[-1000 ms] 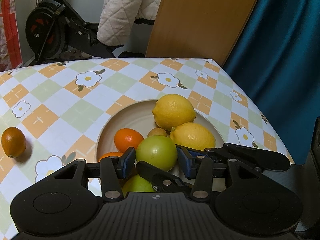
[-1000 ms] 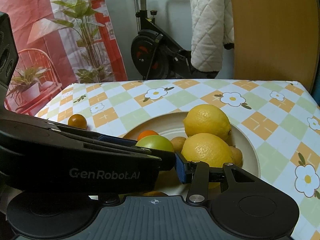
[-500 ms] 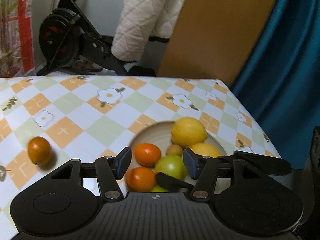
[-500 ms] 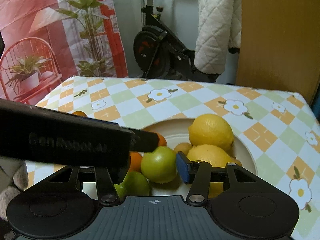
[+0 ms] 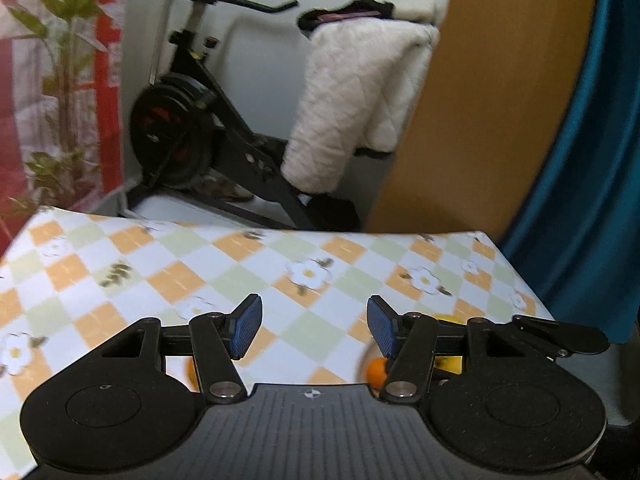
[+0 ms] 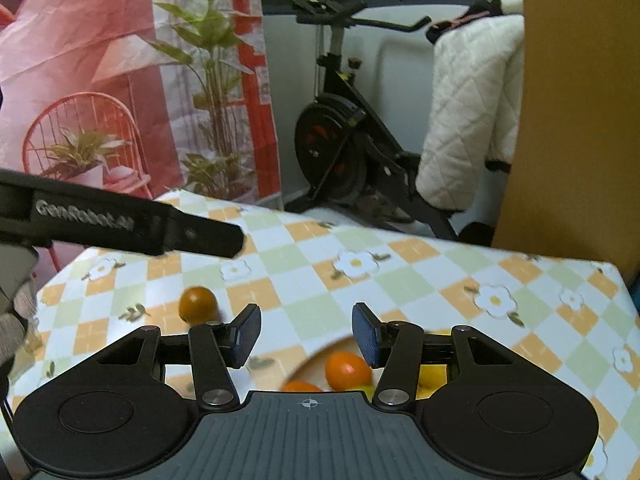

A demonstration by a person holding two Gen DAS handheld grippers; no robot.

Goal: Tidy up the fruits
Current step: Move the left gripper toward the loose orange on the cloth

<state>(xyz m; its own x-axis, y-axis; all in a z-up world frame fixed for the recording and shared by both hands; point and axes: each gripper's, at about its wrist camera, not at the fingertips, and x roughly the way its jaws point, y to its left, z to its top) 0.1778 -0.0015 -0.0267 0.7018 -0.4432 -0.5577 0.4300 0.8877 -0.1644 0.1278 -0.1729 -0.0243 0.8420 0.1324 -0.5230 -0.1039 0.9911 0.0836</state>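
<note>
Now, left gripper (image 5: pixel 314 330): parted, empty, raised off the desk (image 5: pixel 320 308).
Right gripper (image 6: pixel 306 334): parted, empty.
Plate (image 6: pixel 320 354): gathers oranges, probably lemons.
Stray orange (image 6: pixel 198 304): alone on cloth, likely next.

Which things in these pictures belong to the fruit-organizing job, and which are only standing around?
Belong to the job:
- plate
- orange in the plate
- lemon
- lone orange on the tablecloth
- left gripper, open, nothing between
- right gripper, open, nothing between

Just around:
- exercise bike
- quilted white cover
- potted plant
- blue curtain
</note>
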